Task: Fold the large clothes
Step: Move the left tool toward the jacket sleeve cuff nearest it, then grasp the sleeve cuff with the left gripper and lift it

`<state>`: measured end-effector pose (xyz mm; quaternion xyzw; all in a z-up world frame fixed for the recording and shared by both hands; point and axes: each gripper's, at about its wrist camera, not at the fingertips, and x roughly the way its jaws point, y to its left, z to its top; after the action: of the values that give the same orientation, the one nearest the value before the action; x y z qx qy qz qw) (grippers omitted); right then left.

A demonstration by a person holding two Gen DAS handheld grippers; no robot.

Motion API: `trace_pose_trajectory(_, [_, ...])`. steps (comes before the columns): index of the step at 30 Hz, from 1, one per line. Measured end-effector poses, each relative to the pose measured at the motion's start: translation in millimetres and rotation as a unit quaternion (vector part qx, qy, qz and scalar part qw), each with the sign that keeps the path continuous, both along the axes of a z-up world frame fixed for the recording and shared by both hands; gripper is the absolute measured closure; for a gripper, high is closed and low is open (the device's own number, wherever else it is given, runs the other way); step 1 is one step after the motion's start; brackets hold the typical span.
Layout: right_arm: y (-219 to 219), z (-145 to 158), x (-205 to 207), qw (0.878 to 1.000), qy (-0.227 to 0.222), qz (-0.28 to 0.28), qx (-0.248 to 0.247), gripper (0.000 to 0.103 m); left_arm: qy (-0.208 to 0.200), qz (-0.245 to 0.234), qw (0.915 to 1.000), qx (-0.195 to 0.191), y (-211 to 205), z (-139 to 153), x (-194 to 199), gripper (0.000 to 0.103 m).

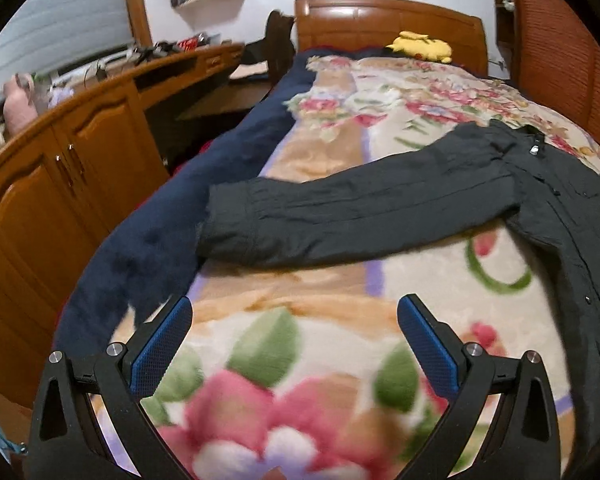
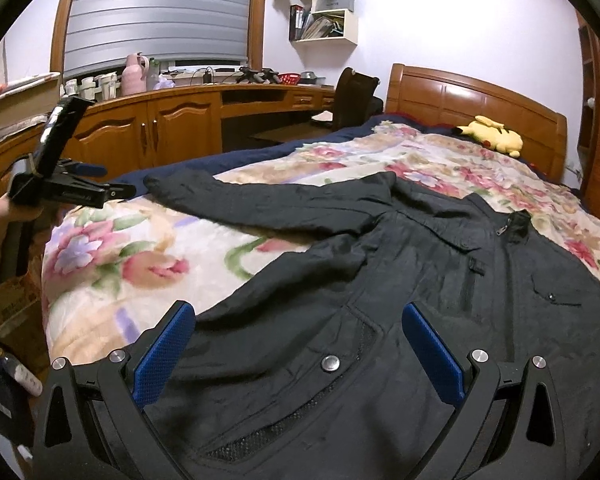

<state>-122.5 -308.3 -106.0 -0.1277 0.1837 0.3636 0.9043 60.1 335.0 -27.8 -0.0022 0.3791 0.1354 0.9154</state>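
- Floral blanket (image 1: 300,360), nearest, spreads bare beneath the left tongs (image 1: 294,344), which gape empty near the bed's left edge.
- Black jacket (image 2: 400,280) lies flat across the bed, its sleeve (image 1: 340,216) ahead of them.
- Right tongs (image 2: 298,344) gape empty above its hem.

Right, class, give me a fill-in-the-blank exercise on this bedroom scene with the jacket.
1. The black jacket lies spread on the floral ____.
2. Its sleeve stretches toward the bed's ____ blue edge.
3. A ____ plush toy sits near the headboard.
4. Both the left hand-held gripper and right hand-held gripper are ____.

Missing words: blanket; navy; yellow; open
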Motion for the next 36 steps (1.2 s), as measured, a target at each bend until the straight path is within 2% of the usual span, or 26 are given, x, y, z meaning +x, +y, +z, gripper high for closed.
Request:
trace_pose_trajectory(4, [9.4, -3.8, 0.6, 1.0, 0.001, 0.001, -0.013, 0.0, 0.006, 0.017, 0.9993, -0.033, 30.3, -4.5, 7.5, 0.0])
trace_pose_trajectory(10, [23.2, -4.4, -4.8, 1.0, 0.001, -0.002, -0.028, 0.0, 0.008, 0.045, 0.9972, -0.06, 62.8, -12.1, 23.7, 0.002])
trace_pose_trajectory(13, [55.3, 5.6, -7.7, 0.999, 0.0, -0.004, -0.034, 0.0, 0.004, 0.053, 0.994, -0.095, 74.6, -14.5, 31.5, 0.018])
trace_pose_trajectory(14, [55.2, 5.6, -7.7, 0.999, 0.001, -0.004, -0.034, 0.0, 0.007, 0.054, 0.9931, -0.103, 77.1, -16.1, 35.1, 0.025])
trace_pose_trajectory(17, [61.2, 4.7, -6.5, 0.999, 0.001, -0.003, -0.038, 0.0, 0.012, 0.058, 0.9917, -0.114, 81.1, -21.0, 45.4, 0.037])
trace_pose_trajectory(24, [64.9, 3.8, -7.2, 0.999, 0.001, -0.002, -0.037, 0.0, 0.006, 0.088, 0.9874, -0.132, 89.2, -30.9, 61.5, 0.043])
trace_pose_trajectory(25, [64.6, 3.7, -7.0, 0.999, 0.002, -0.001, -0.037, 0.0, 0.009, 0.092, 0.9866, -0.134, 90.0, -33.2, 64.0, 0.047])
trace_pose_trajectory(30, [67.1, 2.1, -7.0, 0.999, 0.007, 0.002, -0.043, 0.0, 0.019, 0.088, 0.9866, -0.136, 90.2, -37.8, 70.6, 0.074])
trace_pose_trajectory(31, [67.1, 2.0, -7.0, 0.999, 0.007, 0.002, -0.043, 0.0, 0.021, 0.085, 0.9869, -0.135, 89.5, -37.9, 71.3, 0.089])
trace_pose_trajectory(32, [67.1, 2.0, -7.1, 0.999, 0.008, 0.002, -0.043, 0.0, 0.024, 0.085, 0.9878, -0.128, 88.1, -36.6, 71.6, 0.097])
trace_pose_trajectory(36, [65.5, 2.7, -6.4, 0.999, 0.011, 0.002, -0.041, 0.0, 0.024, 0.069, 0.9921, -0.103, 72.6, -20.6, 70.0, 0.099])
